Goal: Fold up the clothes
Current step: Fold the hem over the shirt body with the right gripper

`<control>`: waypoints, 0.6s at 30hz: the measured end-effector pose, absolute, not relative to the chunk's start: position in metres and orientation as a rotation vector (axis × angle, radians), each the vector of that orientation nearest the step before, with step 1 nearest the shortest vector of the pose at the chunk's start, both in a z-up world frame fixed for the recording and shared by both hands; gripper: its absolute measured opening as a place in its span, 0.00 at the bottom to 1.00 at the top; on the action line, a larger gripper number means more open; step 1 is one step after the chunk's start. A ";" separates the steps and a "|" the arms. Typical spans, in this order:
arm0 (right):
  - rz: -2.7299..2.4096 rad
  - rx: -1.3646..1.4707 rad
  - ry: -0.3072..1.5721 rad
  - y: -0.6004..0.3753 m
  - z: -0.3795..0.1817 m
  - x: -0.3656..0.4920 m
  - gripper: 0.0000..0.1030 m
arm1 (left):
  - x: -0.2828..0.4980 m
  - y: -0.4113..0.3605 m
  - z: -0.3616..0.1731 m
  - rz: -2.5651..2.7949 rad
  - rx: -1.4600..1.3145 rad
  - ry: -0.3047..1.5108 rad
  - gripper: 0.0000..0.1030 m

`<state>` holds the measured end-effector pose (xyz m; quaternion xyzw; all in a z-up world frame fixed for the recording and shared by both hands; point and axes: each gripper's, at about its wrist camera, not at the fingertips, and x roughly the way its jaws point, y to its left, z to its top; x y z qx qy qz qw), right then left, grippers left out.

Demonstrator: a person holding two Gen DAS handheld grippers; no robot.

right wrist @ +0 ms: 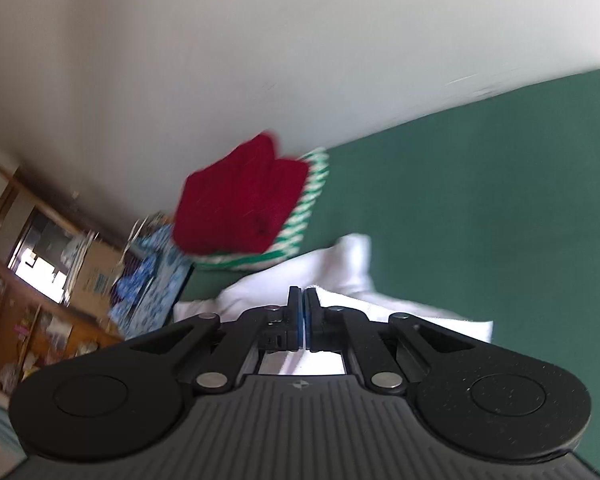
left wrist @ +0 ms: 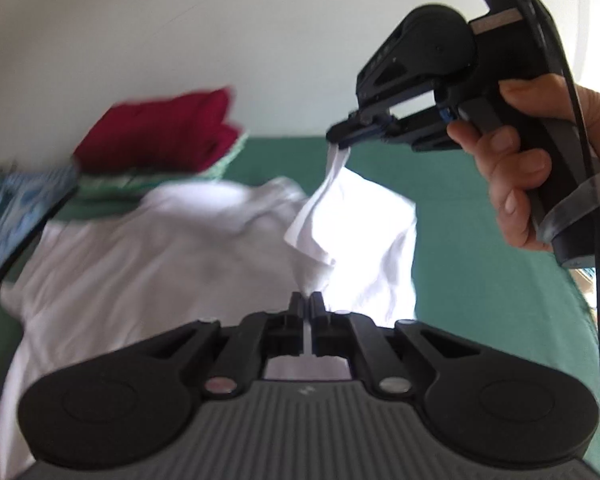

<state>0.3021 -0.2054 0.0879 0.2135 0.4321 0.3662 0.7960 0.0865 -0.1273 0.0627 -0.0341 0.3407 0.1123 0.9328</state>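
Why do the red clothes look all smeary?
Left wrist view: the red folded clothes are smeared by motion blur, and the white T-shirt is soft too. Right wrist view: the red pile is streaked, and the fisheye tilts the green bed cover.

White shirt (left wrist: 148, 264) spread on green surface (left wrist: 480, 280), right edge lifted. Left gripper (left wrist: 307, 300), near centre, pinches fabric; right gripper (left wrist: 342, 140), held by a hand (left wrist: 532, 168), clamps a raised corner. Red folded garment (left wrist: 164, 132) far left.
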 end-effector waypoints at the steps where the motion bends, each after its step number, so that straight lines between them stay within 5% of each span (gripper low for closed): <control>1: 0.802 0.447 0.936 -0.190 0.087 0.301 0.01 | 0.083 -0.117 0.060 0.242 -0.090 0.704 0.02; 13: 0.789 0.158 0.999 -0.053 0.041 0.283 0.02 | 0.067 -0.050 0.020 0.251 -0.170 0.808 0.03; 15: 0.766 0.131 1.002 -0.049 0.030 0.283 0.07 | 0.067 -0.044 0.013 0.225 -0.172 0.819 0.05; 18: 0.787 0.304 1.012 -0.072 0.033 0.284 0.32 | 0.058 -0.040 0.014 0.196 -0.153 0.805 0.12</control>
